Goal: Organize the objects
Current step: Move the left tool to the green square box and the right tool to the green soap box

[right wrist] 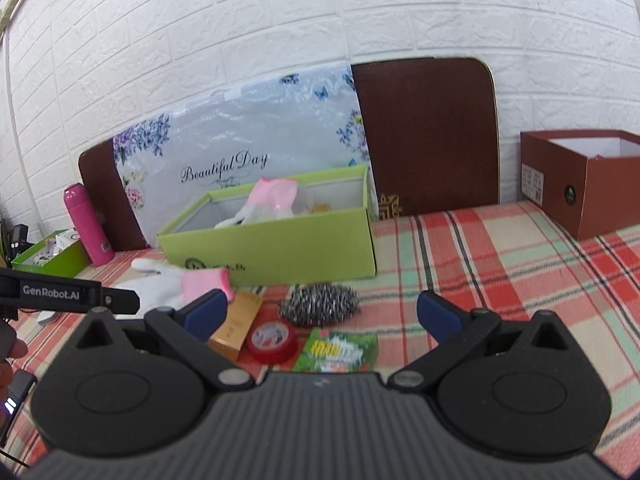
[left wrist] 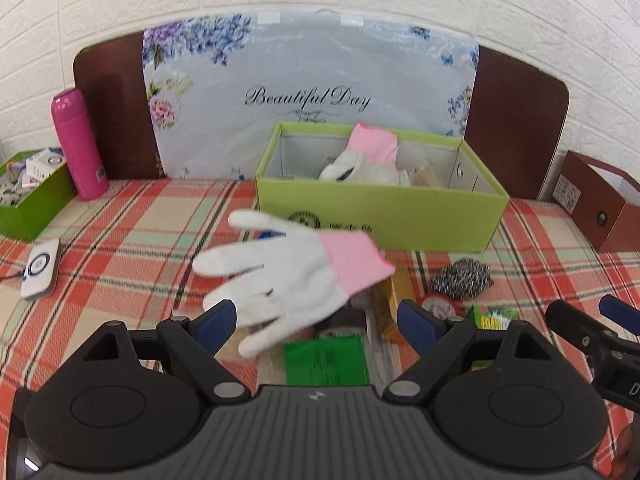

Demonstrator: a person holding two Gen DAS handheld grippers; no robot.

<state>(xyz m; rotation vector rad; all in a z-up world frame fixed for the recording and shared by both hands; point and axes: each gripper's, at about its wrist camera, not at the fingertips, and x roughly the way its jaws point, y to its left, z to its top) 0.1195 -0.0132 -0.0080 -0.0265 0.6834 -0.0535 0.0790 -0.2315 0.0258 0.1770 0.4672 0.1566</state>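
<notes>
- Left gripper: jaws spread wide, nothing pinched between the blue pads.
- Right gripper: jaws likewise spread, nothing between them; they hang over the small clutter on the bench, which wears a red, green and cream plaid cloth.
- White glove with pink cuff: lies loose on the plaid just in front of the lime-green box, fingers fanned out toward the left gripper's left pad, cuff pointing toward the box. Blurred in the left wrist view. In the right wrist view the same glove lies left of the right gripper's left pad.
- The lime-green box is open-topped; a second white and pink glove sits inside it with other pale things too indistinct to name.
- Near the front of the box: steel scouring ball, red round tin, small gold carton, green printed packet.
- Below the glove in the left wrist view: a flat green packet.
- Far left: pink flask standing upright, beside a darker green tray of small cartons; a white device lies flat on the cloth.
- Far right: brown open box.
- Behind: floral "Beautiful Day" bag leaning on a brown board, white brick wall behind.
</notes>
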